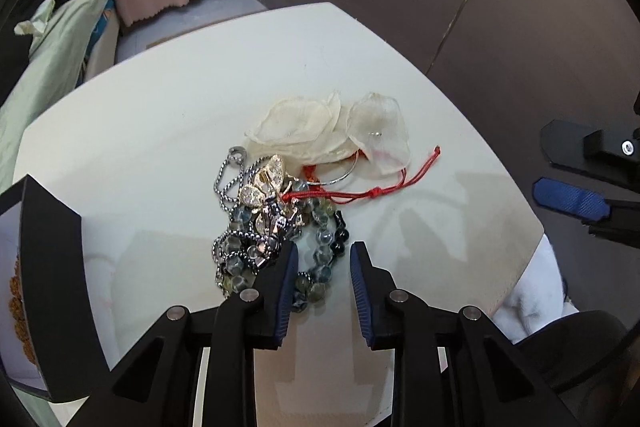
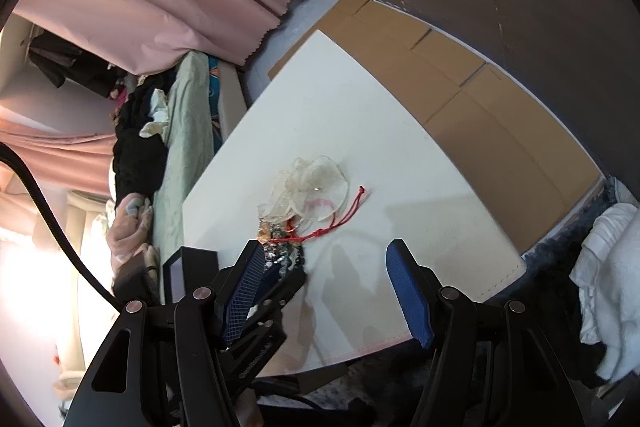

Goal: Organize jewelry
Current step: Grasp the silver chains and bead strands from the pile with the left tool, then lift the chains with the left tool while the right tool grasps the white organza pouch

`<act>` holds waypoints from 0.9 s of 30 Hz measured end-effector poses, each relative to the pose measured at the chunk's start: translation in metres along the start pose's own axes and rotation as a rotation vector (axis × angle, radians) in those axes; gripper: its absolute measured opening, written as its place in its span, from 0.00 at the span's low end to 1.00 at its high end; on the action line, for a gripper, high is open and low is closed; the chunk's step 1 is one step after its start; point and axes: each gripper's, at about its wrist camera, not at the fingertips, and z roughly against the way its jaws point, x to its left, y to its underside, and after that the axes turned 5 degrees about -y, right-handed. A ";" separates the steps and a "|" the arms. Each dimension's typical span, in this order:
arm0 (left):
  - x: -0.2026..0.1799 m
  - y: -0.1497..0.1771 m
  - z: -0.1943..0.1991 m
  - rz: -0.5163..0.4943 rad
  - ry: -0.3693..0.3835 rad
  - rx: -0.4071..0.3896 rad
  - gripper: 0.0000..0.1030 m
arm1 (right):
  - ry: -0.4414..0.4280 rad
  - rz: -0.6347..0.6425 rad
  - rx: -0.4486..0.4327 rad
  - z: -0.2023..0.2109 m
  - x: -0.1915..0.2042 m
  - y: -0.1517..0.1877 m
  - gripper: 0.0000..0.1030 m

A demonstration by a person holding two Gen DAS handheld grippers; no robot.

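With both the left tool (image 1: 324, 255) and right tool (image 2: 326, 255) spread empty, that limp, tangle-prone beaded bracelet (image 1: 320, 259) looks best pinched at its six-o'clock loop on the tabletop (image 1: 160, 131).

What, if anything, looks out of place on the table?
The jewelry pile is tangled: silver chain, bead bracelet and red cord overlap in one heap on the white table, beside crumpled sheer pouches.

A tangle of jewelry (image 1: 272, 223) lies mid-worktop (image 1: 160, 115). Behind it, touching, sit organza pouches (image 1: 332, 135), a cord (image 1: 360, 191) trailing to their right. A box (image 1: 48, 267) stands at the worktop's left edge. The left claw (image 1: 324, 259) hovers over the tangle's near end, the right claw (image 2: 324, 259) well right of it.
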 end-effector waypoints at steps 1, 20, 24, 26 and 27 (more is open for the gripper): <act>0.001 0.000 0.001 0.005 0.007 0.004 0.28 | 0.003 -0.007 0.002 -0.002 -0.001 0.000 0.62; 0.055 -0.021 0.068 0.174 0.133 -0.143 0.09 | 0.028 0.023 -0.052 -0.037 0.017 -0.012 0.62; 0.071 -0.024 0.084 0.209 0.151 -0.178 0.09 | 0.051 0.064 -0.064 -0.047 0.028 -0.017 0.62; 0.079 -0.024 0.091 0.227 0.159 -0.190 0.09 | 0.078 0.088 -0.066 -0.055 0.033 -0.019 0.62; 0.082 -0.024 0.092 0.234 0.164 -0.193 0.09 | 0.094 0.097 -0.065 -0.059 0.035 -0.019 0.62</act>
